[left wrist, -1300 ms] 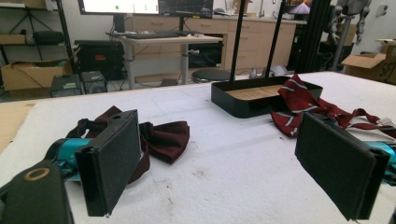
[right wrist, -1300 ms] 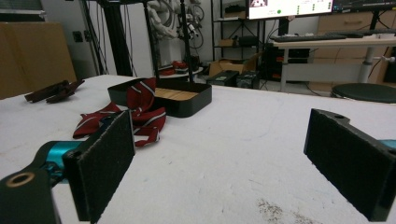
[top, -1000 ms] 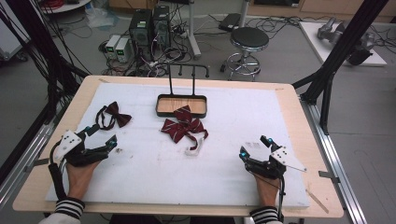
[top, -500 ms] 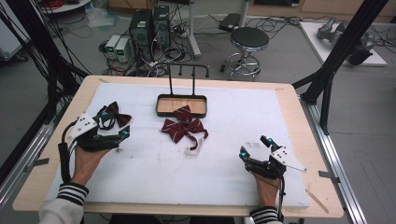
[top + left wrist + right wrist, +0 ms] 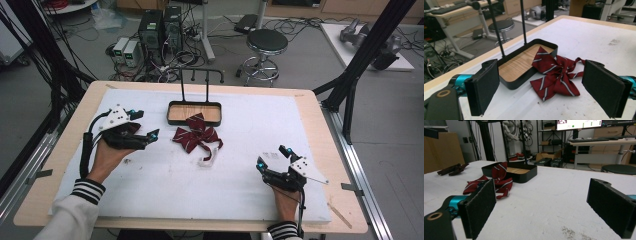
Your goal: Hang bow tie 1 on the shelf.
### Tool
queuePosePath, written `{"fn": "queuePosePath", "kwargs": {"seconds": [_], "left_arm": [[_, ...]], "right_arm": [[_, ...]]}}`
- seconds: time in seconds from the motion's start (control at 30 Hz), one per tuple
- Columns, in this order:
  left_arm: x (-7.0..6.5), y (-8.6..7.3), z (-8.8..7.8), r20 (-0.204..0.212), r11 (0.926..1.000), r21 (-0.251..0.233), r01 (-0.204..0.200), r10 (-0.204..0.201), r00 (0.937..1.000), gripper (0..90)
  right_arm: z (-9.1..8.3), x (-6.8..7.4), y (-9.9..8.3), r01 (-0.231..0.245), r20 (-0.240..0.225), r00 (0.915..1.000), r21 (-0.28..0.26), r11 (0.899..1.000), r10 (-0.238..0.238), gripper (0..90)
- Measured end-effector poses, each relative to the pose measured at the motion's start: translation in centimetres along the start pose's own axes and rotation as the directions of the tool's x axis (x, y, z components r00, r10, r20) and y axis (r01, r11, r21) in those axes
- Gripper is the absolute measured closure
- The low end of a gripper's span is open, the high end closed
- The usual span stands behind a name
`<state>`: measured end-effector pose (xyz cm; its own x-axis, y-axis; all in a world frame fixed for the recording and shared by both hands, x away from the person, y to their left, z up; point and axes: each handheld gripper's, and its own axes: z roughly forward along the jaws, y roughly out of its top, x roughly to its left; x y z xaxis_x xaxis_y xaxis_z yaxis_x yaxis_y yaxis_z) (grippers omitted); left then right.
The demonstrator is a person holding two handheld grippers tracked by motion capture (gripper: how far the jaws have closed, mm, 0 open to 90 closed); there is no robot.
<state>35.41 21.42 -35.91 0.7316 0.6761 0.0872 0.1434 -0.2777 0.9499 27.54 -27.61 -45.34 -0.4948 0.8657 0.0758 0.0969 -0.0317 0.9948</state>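
While both hand-held grippers (image 5: 144, 124) (image 5: 273, 156) gape, two bow ties (image 5: 197, 136) (image 5: 452, 169) flank one tray (image 5: 194, 106).

The high view looks forward and down from above the person's side, taking in the whole tabletop (image 5: 280, 125) and the floor behind it. The left gripper view sits low and close, facing the black tray (image 5: 524, 62) and the red striped bow tie (image 5: 556, 72) between its spread jaws. The right gripper view skims the tabletop from farther off, facing the same tray and bow tie; both also show in the high view. A dark item at its far left is probably a second bow tie.
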Motion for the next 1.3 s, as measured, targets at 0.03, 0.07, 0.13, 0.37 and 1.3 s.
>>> {"fn": "queuePosePath", "kwargs": {"seconds": [0.03, 0.07, 0.13, 0.37, 1.3], "left_arm": [[-0.1, 0.3, 0.3, 0.008, 0.9999, 0.01, -0.003, 0.003, 1.0, 14.9], [-0.1, 0.5, 0.6, 0.015, 0.9998, 0.02, -0.008, 0.008, 0.9999, 14.9], [-0.3, 0.9, 1.2, 0.026, 0.9993, 0.036, -0.013, 0.012, 0.9996, 14.9], [-0.9, 2.2, 3.2, 0.066, 0.9951, 0.093, -0.033, 0.027, 0.9974, 14.9], [-2.7, 3.0, 11.7, 0.172, 0.9439, 0.319, -0.086, 0.031, 0.9847, 17.0]], "right_arm": [[0.0, 0.0, 0.0, 0.0, 0.0, 1.0, 0.0, 1.0, 0.0, 8.0], [0.0, 0.0, 0.0, -0.001, -0.001, 1.0, -0.001, 1.0, 0.001, 8.0], [0.0, 0.0, 0.0, -0.002, -0.001, 1.0, -0.001, 1.0, 0.002, 8.0], [0.0, 0.0, 0.0, -0.001, 0.0, 1.0, 0.0, 1.0, 0.001, 8.0], [0.0, 0.0, 0.0, -0.011, 0.002, 0.9999, 0.002, 1.0, 0.011, 8.0]]}}
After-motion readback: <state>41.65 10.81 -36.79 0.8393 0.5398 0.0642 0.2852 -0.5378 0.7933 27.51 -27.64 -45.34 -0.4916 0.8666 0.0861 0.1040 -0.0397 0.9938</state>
